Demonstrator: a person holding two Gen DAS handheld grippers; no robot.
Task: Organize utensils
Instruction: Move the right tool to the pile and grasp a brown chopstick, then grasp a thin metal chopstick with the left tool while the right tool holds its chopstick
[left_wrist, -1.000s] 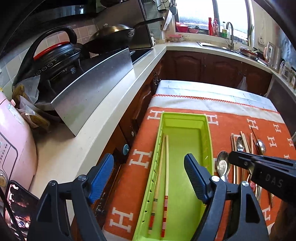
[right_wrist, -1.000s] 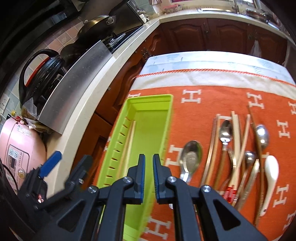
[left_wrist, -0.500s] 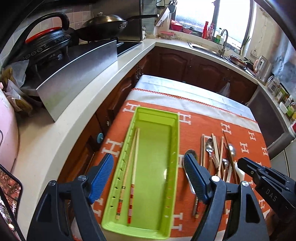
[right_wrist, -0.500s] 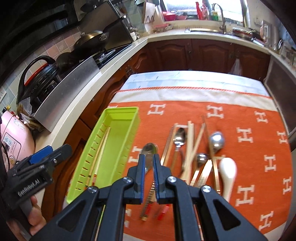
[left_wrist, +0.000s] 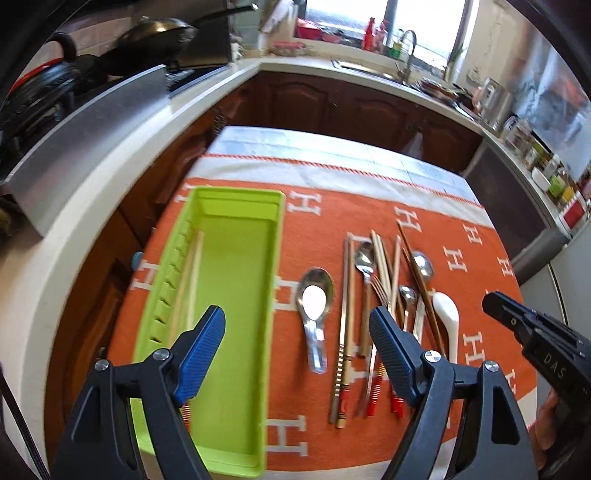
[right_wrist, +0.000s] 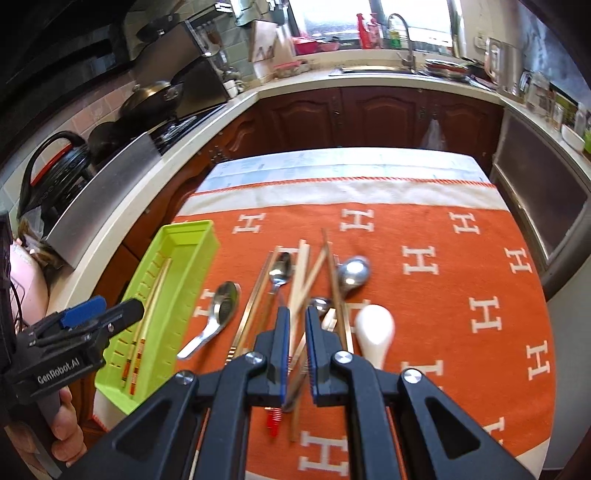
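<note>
Right gripper (right_wrist: 294, 332) nearly closed, holding nothing, over loose chopsticks (right_wrist: 303, 271) to pick; left gripper (left_wrist: 297, 354) wide, beside green tray (left_wrist: 275, 236).

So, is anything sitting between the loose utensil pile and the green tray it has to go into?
Only the wide metal spoon lies on the cloth between the utensil pile and the green tray. It lies flat, so lifted pieces should clear it.

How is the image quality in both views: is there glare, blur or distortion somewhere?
Left wrist view: the large metal spoon has a white glare patch in its bowl; the lime-green plastic tray looks slightly motion-blurred; the window is overexposed. Right wrist view: sharper in the middle, with the white countertop edge bent by fisheye distortion and dark corners.
</note>
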